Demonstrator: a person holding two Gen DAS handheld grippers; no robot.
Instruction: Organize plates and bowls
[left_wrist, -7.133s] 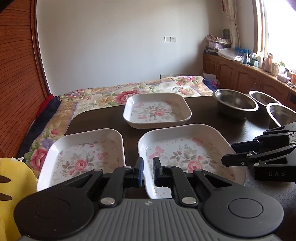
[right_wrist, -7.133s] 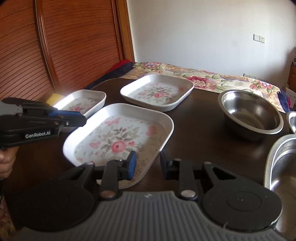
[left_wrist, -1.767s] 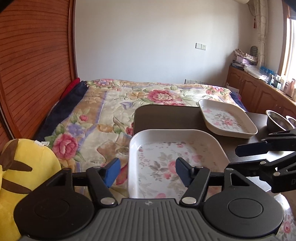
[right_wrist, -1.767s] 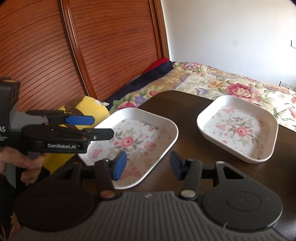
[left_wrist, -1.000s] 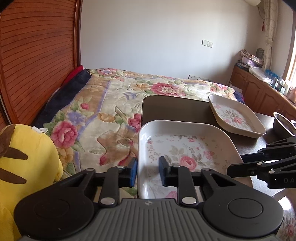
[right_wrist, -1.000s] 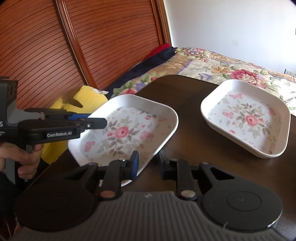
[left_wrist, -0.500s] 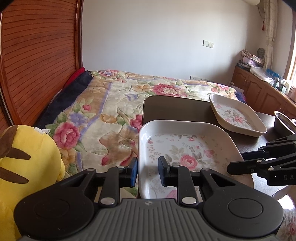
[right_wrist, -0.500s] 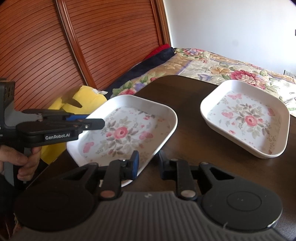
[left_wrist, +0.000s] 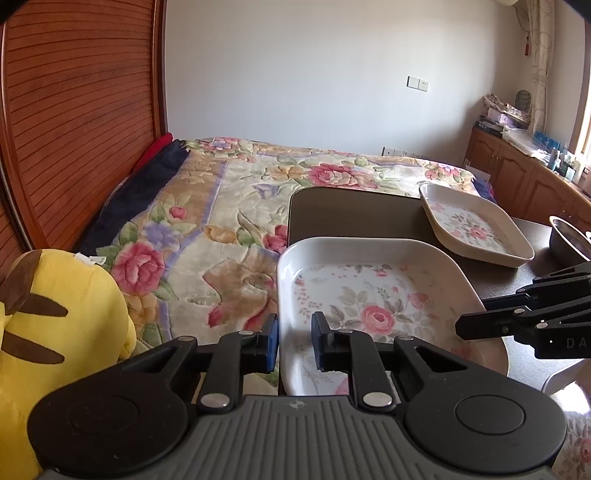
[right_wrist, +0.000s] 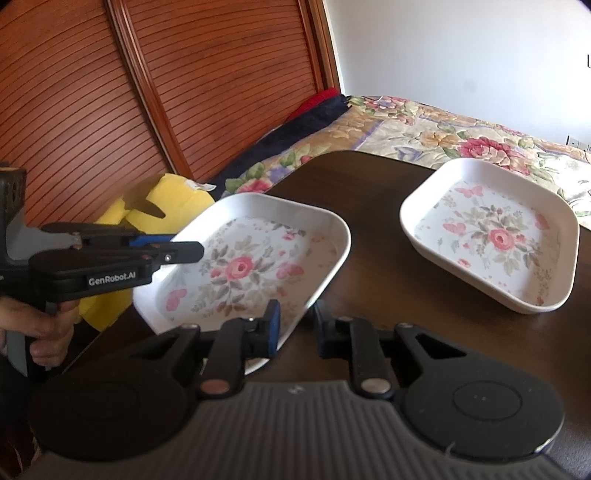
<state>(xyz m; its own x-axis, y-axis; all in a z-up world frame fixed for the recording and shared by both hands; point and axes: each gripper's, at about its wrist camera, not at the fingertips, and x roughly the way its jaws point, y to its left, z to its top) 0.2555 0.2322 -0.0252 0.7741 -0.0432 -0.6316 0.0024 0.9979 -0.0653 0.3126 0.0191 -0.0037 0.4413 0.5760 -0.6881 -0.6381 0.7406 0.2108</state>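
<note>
Both hand-held grippers, left (left_wrist: 294, 336) and right (right_wrist: 295, 328), have just clamped opposite rims of the white floral square plate (right_wrist: 247, 269), seemingly lifted off the dark counter (right_wrist: 388, 295) for stacking at two o'clock.

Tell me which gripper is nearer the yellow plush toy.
Left. The left gripper grips the near floral plate's rim on the side facing the yellow plush toy; the right gripper grips that plate's opposite rim.
</note>
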